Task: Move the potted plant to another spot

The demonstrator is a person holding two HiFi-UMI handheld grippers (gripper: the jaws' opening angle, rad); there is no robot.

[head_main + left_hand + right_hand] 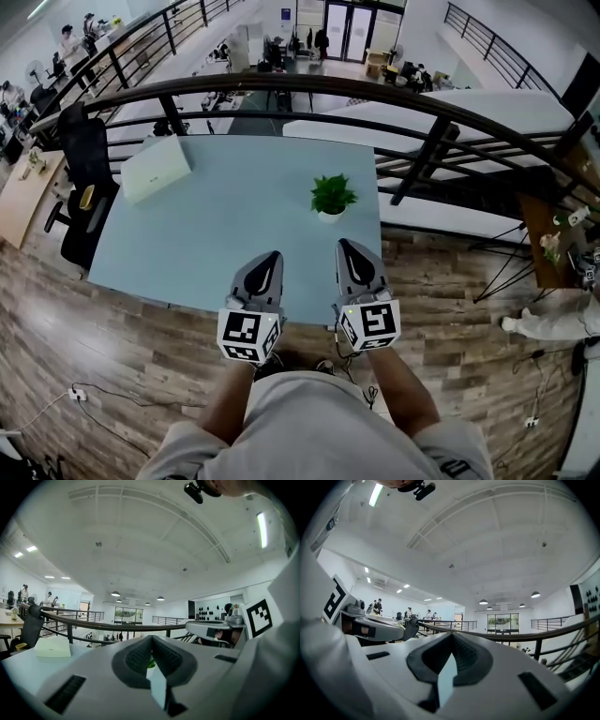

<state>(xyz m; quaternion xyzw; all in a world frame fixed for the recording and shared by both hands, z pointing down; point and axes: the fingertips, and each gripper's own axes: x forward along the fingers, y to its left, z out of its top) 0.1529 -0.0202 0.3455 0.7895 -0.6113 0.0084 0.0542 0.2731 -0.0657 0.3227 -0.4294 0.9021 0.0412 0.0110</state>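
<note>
A small potted plant (332, 197) with green leaves in a white pot stands on the light blue table (216, 234), towards its right side. Both grippers hover side by side over the table's near edge, short of the plant and apart from it. My left gripper (273, 255) is shut, with nothing held. My right gripper (345, 245) is also shut and empty, almost straight in front of the plant. In the left gripper view the jaws (151, 638) meet at the tip, and a sliver of the plant (150, 663) shows low between them. The right gripper view shows its jaws (451, 635) closed, pointing level at the railing.
A white box (155, 169) lies at the table's far left corner. A black office chair (84, 159) stands left of the table. A dark railing (309, 86) runs behind the table and down its right side. Cables (103, 398) lie on the wooden floor.
</note>
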